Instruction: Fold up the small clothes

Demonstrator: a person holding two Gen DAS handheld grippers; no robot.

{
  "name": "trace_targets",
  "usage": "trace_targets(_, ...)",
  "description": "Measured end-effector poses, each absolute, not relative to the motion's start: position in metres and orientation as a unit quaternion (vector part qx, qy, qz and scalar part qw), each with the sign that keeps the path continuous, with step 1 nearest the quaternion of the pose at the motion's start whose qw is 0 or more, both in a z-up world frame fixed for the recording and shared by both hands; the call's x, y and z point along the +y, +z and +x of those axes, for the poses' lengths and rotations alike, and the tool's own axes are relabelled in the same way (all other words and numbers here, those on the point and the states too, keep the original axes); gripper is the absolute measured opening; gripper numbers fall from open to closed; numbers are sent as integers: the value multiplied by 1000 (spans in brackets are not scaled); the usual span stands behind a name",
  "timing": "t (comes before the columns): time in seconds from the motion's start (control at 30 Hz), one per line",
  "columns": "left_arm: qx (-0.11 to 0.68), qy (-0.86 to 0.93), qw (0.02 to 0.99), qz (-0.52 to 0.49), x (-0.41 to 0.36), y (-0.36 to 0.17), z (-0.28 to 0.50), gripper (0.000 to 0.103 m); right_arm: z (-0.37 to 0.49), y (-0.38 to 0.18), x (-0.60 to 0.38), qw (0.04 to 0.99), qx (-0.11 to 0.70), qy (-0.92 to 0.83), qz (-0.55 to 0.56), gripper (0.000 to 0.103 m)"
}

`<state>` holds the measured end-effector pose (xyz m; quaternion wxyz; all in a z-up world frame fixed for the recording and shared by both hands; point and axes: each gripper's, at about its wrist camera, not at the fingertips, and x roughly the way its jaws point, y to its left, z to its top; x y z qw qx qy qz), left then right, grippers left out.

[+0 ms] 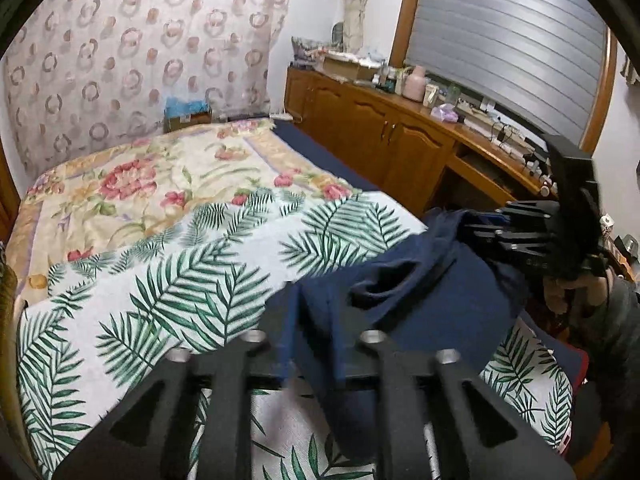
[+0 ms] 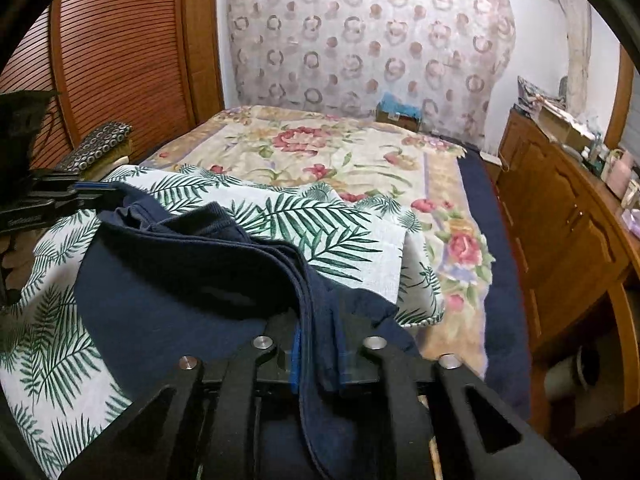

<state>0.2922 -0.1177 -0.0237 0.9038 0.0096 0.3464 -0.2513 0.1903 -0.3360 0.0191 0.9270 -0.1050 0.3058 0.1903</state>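
Observation:
A small navy blue garment hangs folded and bunched above the fern-print cloth on the bed. My left gripper is shut on one edge of it. My right gripper is shut on another edge of the garment, several layers pinched together. Each gripper shows in the other's view: the right one at the right, the left one at the left, both holding the cloth's far edge. The garment sags between them, just over the fern cloth.
A floral bedspread covers the far part of the bed, against a patterned curtain. Wooden cabinets with clutter run along the right. A slatted wooden door and a studded cushion are on the left. A box sits at the bed's far end.

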Motion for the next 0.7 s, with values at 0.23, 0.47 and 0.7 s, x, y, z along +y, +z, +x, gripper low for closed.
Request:
trace_targets(0.23, 345, -265, 900, 22, -118, -24, 293, 70, 199, 47, -339, 946, 285, 128, -83, 53)
trace_targets(0.47, 383, -243, 891, 35, -119, -54, 317, 74, 163, 57, -339, 953, 274, 116, -59, 75)
trace_targets(0.7, 409, -237, 880, 38, -119, -74, 342, 74, 146, 17, -351, 937, 330, 101, -48, 75)
